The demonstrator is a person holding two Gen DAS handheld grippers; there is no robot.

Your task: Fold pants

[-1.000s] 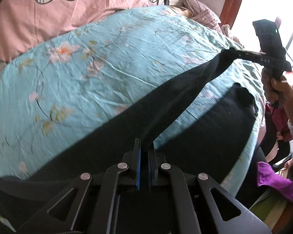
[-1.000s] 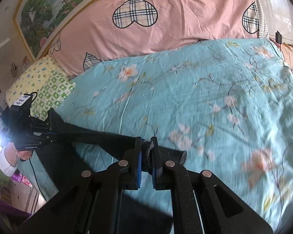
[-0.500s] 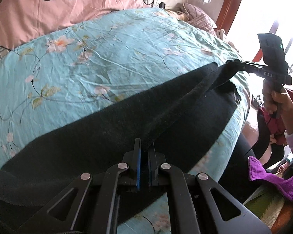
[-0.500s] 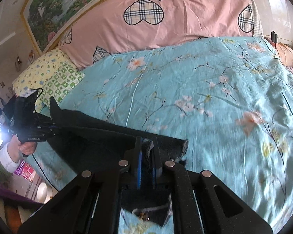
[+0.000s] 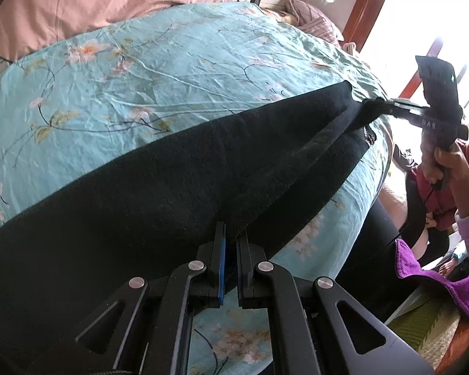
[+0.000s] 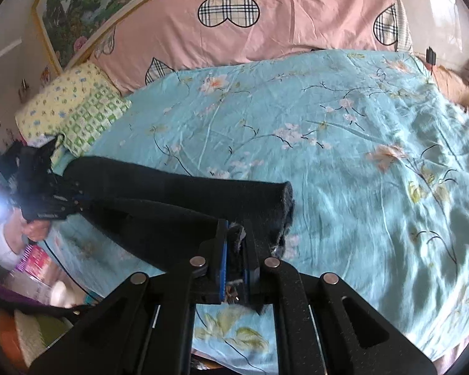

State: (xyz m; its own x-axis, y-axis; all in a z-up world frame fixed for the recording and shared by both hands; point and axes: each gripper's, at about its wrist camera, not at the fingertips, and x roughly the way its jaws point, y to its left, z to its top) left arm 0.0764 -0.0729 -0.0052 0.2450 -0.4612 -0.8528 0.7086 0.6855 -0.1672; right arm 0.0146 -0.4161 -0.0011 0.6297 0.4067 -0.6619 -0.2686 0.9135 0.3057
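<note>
My left gripper (image 5: 230, 243) and right gripper (image 6: 235, 250) each pinch one end of the black fleece pants (image 5: 159, 187), whose long axis runs taut between them, draped across the turquoise floral bedsheet (image 6: 344, 162).

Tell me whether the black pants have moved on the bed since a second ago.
Yes. The black pants have come down from hanging stretched above the blue floral sheet to lying across it, nearer the pink pillow.
</note>
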